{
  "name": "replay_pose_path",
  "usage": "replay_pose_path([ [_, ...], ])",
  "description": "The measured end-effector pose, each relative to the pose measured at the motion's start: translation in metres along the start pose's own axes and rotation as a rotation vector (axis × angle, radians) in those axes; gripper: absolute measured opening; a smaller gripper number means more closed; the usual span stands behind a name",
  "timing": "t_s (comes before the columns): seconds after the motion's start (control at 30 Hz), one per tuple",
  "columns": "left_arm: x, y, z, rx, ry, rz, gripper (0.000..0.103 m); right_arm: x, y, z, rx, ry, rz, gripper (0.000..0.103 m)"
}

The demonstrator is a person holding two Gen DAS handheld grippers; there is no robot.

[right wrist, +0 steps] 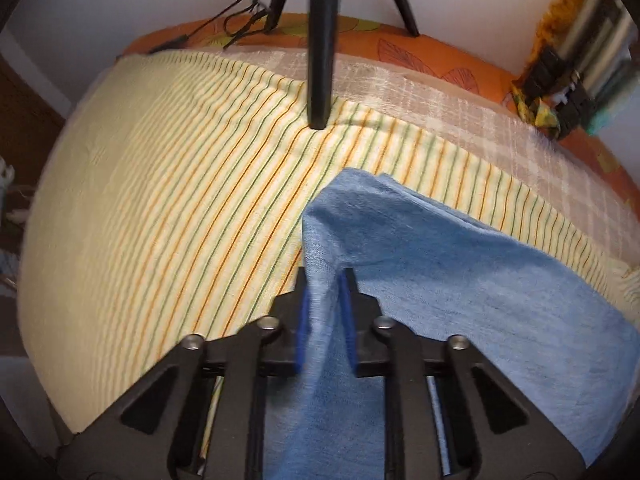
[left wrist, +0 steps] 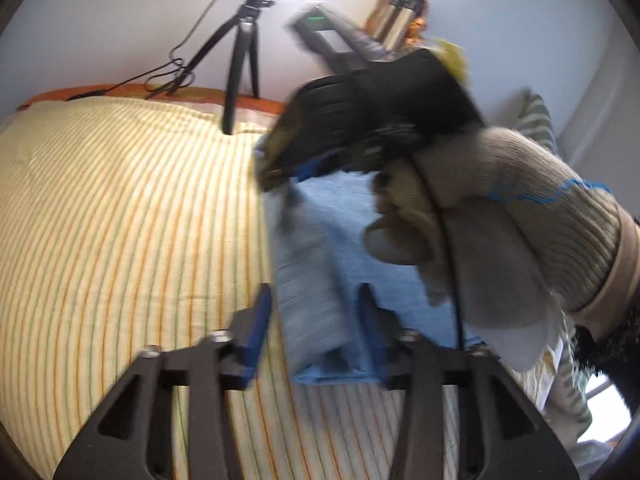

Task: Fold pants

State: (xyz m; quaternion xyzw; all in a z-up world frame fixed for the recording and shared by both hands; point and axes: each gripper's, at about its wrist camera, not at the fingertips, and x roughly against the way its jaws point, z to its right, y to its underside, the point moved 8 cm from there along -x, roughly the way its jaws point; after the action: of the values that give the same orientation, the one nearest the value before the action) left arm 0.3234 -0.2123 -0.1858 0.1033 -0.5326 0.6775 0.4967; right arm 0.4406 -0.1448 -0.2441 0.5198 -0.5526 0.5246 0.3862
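Right wrist: right tongs (right wrist: 325,280) clamped on pants (right wrist: 440,280); left tongs (left wrist: 316,312) apart, straddling pants.

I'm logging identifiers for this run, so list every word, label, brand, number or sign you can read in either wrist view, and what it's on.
Readable text: none in either view.
Device with a green light against the wall: too blurred to tell if it carries any text.
Blue pants: no tag or label shows.
Striped bedsheet: pattern only.
Knit glove on the hand: blue stitching, no lettering.
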Motion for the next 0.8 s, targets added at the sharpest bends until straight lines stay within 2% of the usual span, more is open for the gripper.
replay_pose_path([
  [0.03,-0.002,0.000,-0.002,0.017,-0.011,-0.009,0.062,0.004,0.001,0.005,-0.024,-0.025,0.012,0.008],
  [0.13,-0.024,-0.006,-0.009,0.068,0.013,-0.052,0.062,0.015,0.003,0.014,-0.078,-0.093,0.055,0.007],
  [0.27,-0.033,-0.007,-0.001,0.076,0.029,-0.054,0.059,0.032,0.007,0.025,-0.132,-0.162,0.106,0.007],
  [0.3,-0.035,-0.007,0.003,0.067,0.029,-0.054,0.056,0.038,0.008,0.026,-0.138,-0.175,0.118,0.007],
  [0.4,-0.039,-0.008,0.013,0.049,0.031,-0.054,0.025,0.052,0.011,0.033,-0.173,-0.223,0.154,0.007],
  [0.47,-0.037,-0.012,0.019,0.046,0.052,-0.032,0.016,0.064,0.012,0.038,-0.190,-0.246,0.181,0.007],
  [0.63,-0.019,-0.024,0.050,-0.049,0.088,0.032,0.012,0.097,0.016,0.050,-0.239,-0.312,0.265,0.007],
  [0.8,-0.019,-0.037,0.088,-0.113,0.158,0.042,0.012,0.132,0.024,0.079,-0.280,-0.349,0.337,0.007],
])
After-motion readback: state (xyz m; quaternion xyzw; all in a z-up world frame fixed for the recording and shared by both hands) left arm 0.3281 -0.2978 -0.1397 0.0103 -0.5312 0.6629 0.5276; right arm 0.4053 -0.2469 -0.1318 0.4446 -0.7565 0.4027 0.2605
